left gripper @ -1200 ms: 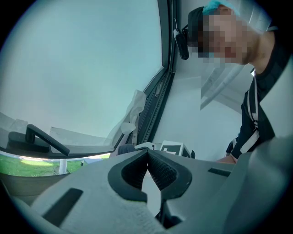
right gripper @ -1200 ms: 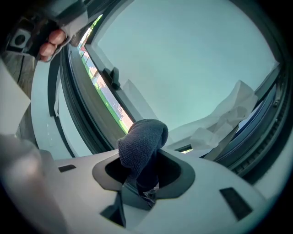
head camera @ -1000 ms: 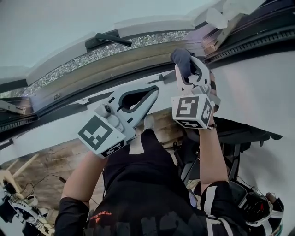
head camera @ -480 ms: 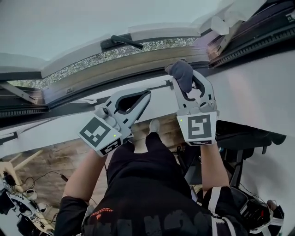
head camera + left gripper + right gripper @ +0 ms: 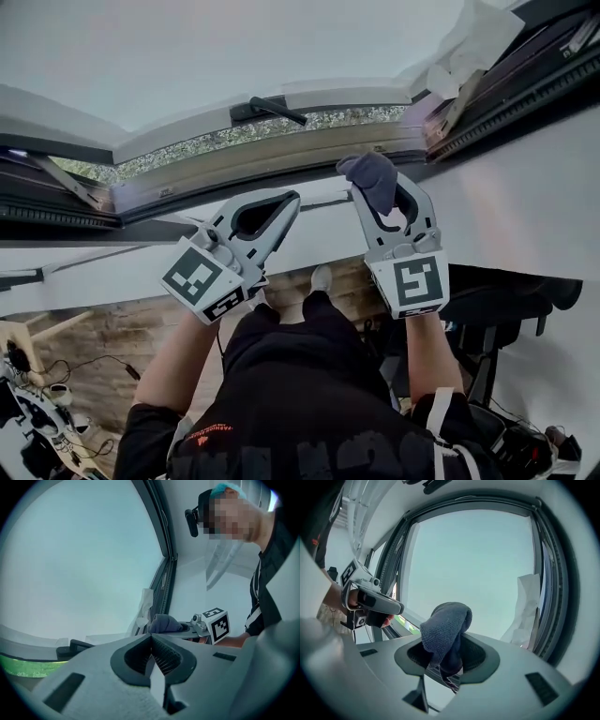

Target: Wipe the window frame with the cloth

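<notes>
**Window station: stock as seen on my feeds**

1. Right gripper (image 5: 379, 190): clenched on the cloth (image 5: 371, 174). In the right gripper view I see a dark blue-grey knitted wad pinched between the ribbed pads. Most of it bulges above the tips and a short tail hangs below them.
2. Cloth, location: held up at the far end of the right gripper. In the head view it sits just near of the window frame (image 5: 234, 161), at the right part of the lower rail. I cannot tell whether it touches the rail.
3. Left gripper (image 5: 292, 196): jaws brought together with nothing between them, as the left gripper view shows. It is raised to the left of the right gripper, tips toward the same lower rail but apart from it.
4. Window handle (image 5: 273, 107): black, lying along the white sash beyond the rail, to the far left of the cloth.
5. Crumpled white sheet (image 5: 471, 45): tucked against the frame's right side, far right.
6. White sill (image 5: 122, 255): a band running left to right under both grippers.
7. Wooden floor (image 5: 103, 330): below, near left.
8. The person's black clothing (image 5: 300, 394): near centre.
</notes>
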A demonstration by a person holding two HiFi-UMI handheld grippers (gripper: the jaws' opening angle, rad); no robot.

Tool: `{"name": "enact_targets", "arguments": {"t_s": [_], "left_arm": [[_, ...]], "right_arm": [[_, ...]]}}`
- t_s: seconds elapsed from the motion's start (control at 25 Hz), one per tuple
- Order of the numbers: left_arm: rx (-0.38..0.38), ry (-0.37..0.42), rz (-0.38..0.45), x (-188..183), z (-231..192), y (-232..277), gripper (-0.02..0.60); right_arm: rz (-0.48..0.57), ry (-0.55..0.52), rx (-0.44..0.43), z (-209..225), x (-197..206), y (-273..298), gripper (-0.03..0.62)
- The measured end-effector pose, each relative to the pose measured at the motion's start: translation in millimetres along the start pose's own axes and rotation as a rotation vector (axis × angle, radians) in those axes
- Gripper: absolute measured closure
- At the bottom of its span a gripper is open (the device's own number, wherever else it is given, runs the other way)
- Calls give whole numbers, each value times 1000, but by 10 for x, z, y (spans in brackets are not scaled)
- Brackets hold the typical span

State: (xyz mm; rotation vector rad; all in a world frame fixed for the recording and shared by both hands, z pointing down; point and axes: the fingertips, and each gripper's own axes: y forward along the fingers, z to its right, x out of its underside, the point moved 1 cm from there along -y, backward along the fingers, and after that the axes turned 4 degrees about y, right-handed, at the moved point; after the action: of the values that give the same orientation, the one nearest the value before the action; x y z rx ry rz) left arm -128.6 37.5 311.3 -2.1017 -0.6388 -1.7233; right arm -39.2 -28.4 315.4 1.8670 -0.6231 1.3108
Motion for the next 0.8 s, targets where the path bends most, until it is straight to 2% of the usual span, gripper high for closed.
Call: {"name": "enact_targets", "arguments": {"t_s": [0.48, 0.8], "left_arm": [[-31, 59, 76, -409, 120, -195, 561], [-74, 86, 97, -557, 80, -359, 561]], "right_arm": [[154, 82, -123, -218, -527, -169, 445], [171, 112, -177, -351, -655, -153, 444]]}}
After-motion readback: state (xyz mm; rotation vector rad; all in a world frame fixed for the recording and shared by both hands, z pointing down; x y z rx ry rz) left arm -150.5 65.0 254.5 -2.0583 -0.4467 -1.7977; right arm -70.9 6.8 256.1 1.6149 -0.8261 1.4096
